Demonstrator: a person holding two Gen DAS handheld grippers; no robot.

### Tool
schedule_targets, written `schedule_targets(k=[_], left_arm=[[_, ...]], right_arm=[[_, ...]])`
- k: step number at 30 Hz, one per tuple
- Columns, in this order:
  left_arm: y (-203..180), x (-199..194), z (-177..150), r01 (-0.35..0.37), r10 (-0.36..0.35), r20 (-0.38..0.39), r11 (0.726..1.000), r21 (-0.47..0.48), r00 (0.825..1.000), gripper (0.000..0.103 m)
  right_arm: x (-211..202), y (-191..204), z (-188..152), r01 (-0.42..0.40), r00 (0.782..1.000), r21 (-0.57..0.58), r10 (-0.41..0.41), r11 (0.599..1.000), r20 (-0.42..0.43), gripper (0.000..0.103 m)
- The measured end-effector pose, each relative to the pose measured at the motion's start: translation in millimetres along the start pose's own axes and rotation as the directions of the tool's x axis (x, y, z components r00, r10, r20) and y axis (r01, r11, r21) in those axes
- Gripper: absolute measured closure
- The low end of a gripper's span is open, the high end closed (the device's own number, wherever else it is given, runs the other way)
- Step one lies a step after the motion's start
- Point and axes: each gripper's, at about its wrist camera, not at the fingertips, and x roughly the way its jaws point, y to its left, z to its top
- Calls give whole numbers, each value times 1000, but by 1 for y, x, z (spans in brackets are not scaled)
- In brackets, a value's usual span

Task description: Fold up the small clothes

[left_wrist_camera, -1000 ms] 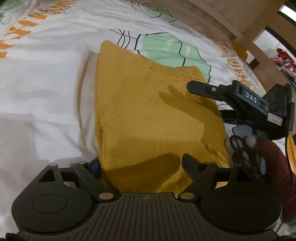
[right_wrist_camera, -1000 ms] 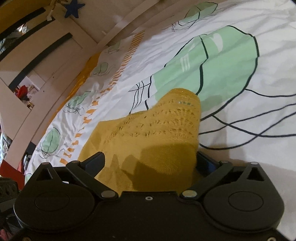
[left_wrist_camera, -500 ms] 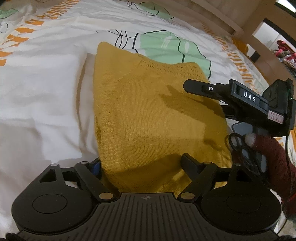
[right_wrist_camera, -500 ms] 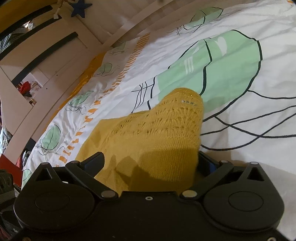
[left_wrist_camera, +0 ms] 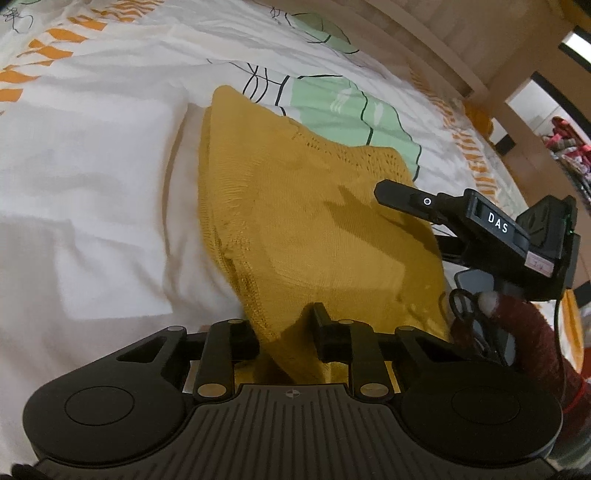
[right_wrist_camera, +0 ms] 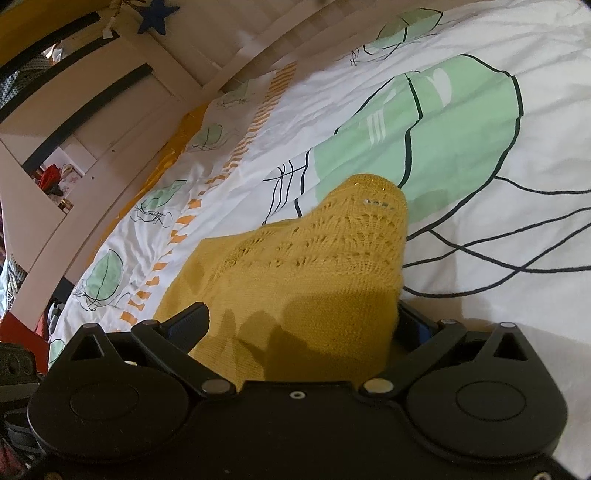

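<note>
A: Left view first. What's the target?

B: Mustard-yellow knitted garment [left_wrist_camera: 317, 229], folded into a rough triangle, lying on a white bedsheet printed with green shapes, black lines and orange dashes [left_wrist_camera: 92, 155]. Lacy openwork band along its far edge.

A: Left gripper?

B: Black left gripper [left_wrist_camera: 282, 334], jaws pinched together on the near corner of the knit. Fabric bunches up between them and the corner is lifted off the sheet.

A: Right gripper visible from there?

B: Yes, black right gripper [left_wrist_camera: 391, 192] comes in from the right over the far right part of the garment, white "DAS" label on its body. A hand in a dark red sleeve [left_wrist_camera: 532, 332] holds its handle.

A: Right wrist view?

B: Right gripper [right_wrist_camera: 295, 325] spread wide, one finger on either side of the yellow knit [right_wrist_camera: 295, 280]. Cloth fills the gap between them. Jaws not closed on it, as far as I can see.

A: Touching the fabric?

B: Cloth hides the inner face of the right finger; can't tell contact. The left finger [right_wrist_camera: 188, 321] sits at the fabric's edge.

A: Background?

B: Pale wooden bed frame [right_wrist_camera: 122, 122] beyond the sheet, dark blue star [right_wrist_camera: 155, 18] hanging at the top.
</note>
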Motion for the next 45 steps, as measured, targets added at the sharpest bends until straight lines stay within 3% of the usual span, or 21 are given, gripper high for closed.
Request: schedule_targets(k=[1, 2, 3, 5, 9, 15, 19, 28, 33, 36, 39, 45], left_arm=[[1, -1, 0, 7, -7, 0, 1000, -6, 1000, 83], [1, -1, 0, 17, -17, -2, 1000, -12, 1000, 84], [2, -1, 1, 29, -29, -4, 999, -22, 1000, 85], [3, -2, 1, 61, -61, -4, 997, -45, 998, 87], [6, -5, 3, 128, -129, 0, 988, -88, 992, 88], [-4, -23, -10, 240, -243, -1, 959, -148, 970, 88], [-32, -37, -34, 245, -249, -34, 965, -89, 968, 88], [-74, -64, -99, 294, -298, -93, 954, -59, 950, 88], [-79, -69, -126, 265, -269, -111, 963, -48, 957, 88], [-74, -64, -139, 190, -195, -116, 980, -53, 974, 88], [-65, -60, -151, 122, -128, -112, 991, -58, 985, 87], [-55, -70, -165, 73, -75, -31, 994, -83, 997, 82]], right_arm=[[0, 1, 0, -2, 1000, 2, 2, 1000, -7, 2], [0, 2, 0, -2, 1000, 5, 2, 1000, -16, 15], [0, 2, 0, 11, 1000, 8, -11, 1000, -25, 37], [-1, 2, 1, 48, 998, 17, -47, 999, -40, 53], [-13, 1, 1, 49, 998, 93, -46, 994, -36, 59], [-49, 19, -7, 88, 994, 91, -82, 992, -70, 61], [-83, 27, -25, 111, 989, 69, -104, 991, -102, 61], [-147, 34, -73, 123, 984, 97, -109, 988, -139, 61], [-160, 27, -87, 164, 982, 96, -153, 982, -111, 60], [-166, 15, -93, 216, 975, 115, -208, 970, -74, 56], [-174, 4, -99, 213, 977, 167, -210, 963, -33, 51], [-187, 3, -113, 236, 969, 168, -244, 957, 28, 45]])
